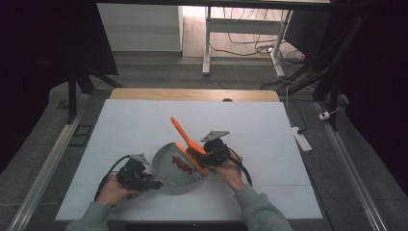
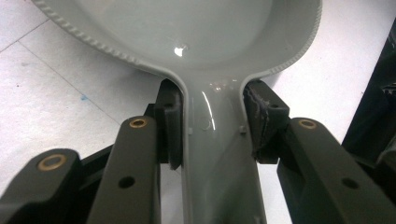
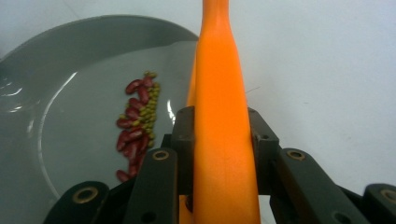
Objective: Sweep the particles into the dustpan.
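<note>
- Left gripper [image 1: 153, 183] sat at the near left of the table [image 1: 139, 125], held in the person's left hand [image 1: 113, 190], its jaws clamped on the handle of a grey dustpan [image 1: 175, 168].
- From the left gripper view, the pads [image 2: 170, 123] pressed both sides of the dustpan's [image 2: 205, 42] narrow neck, just where the handle widens into the pan.
- Right gripper [image 1: 204, 156] was held by the right hand [image 1: 231, 171] just right of the dustpan, near the middle of the table, and its jaws were closed tight on the handle of an orange brush [image 1: 185, 137].
- From the right gripper view, the pads [image 3: 184, 135] gripped the brush's [image 3: 222, 116] handle on both sides, with the handle running up between the jaws and away from the camera.
- From the high view, the brush's handle slanted up and away to the far left, while its lower end met the right edge of the dustpan.
- Dustpan lay on the table between the two grippers, its grey bowl [image 3: 70, 93] open upward.
- Red beans [image 3: 133, 126] and small green beans [image 3: 149, 112] lay in a loose line inside the pan, close to the brush's side.
- Grey three-cornered plates topped both grippers, and a black cable [image 1: 106, 175] trailed from the left one toward the near edge.
- White covering lay over the table, with a wooden strip [image 1: 192, 95] showing at the far edge.
</note>
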The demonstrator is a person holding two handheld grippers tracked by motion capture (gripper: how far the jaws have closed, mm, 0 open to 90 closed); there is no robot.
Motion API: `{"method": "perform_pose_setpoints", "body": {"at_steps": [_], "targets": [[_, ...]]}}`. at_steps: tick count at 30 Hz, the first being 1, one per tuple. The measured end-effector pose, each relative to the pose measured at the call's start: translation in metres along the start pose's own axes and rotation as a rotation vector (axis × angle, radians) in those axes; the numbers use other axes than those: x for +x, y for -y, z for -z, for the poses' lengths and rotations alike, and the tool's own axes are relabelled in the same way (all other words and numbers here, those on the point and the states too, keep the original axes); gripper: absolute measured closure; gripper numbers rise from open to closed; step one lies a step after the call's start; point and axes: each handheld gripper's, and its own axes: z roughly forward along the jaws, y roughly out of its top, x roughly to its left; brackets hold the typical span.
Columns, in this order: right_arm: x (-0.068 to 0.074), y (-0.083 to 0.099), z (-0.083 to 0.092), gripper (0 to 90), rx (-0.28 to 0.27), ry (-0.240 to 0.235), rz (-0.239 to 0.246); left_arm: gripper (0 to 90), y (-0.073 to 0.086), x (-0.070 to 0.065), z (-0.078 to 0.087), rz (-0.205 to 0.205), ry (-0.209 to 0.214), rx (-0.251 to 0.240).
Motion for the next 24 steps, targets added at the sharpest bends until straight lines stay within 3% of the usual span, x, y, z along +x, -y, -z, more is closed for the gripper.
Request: {"method": "perform_pose_setpoints", "body": {"at_steps": [4,7,9,12,13,16,19,23,24], "targets": [[0.006,-0.001,0.002,70.7,-0.01,0.007,0.016,61.4,0.0,0.0,0.0,-0.001,0.0,0.0],[0.009,-0.003,0.004,70.8,-0.027,-0.032,0.005,61.3,0.0,0.0,0.0,0.0,0.0,0.0],[0.014,-0.004,0.003,70.8,-0.025,-0.046,0.023,61.4,0.0,0.0,0.0,0.001,0.001,0.0],[0.021,-0.008,0.003,70.8,-0.034,-0.114,0.04,61.4,0.0,0.0,0.0,0.0,-0.001,-0.001],[0.023,-0.01,0.005,70.8,-0.045,-0.116,0.059,61.4,0.0,0.0,0.0,-0.001,0.001,0.0],[0.022,-0.017,0.018,70.8,-0.09,-0.079,0.081,61.3,0.0,0.0,0.0,-0.002,0.0,0.001],[0.005,-0.017,0.032,70.8,-0.11,-0.02,0.033,61.3,0.0,0.0,0.0,-0.002,0.0,0.001],[-0.008,-0.009,0.031,70.7,-0.08,0.013,-0.003,61.4,0.0,0.0,0.0,-0.001,-0.001,0.001],[-0.013,-0.001,0.028,70.8,-0.047,0.029,-0.003,61.3,0.0,0.0,0.0,-0.001,-0.001,0.0]]}}
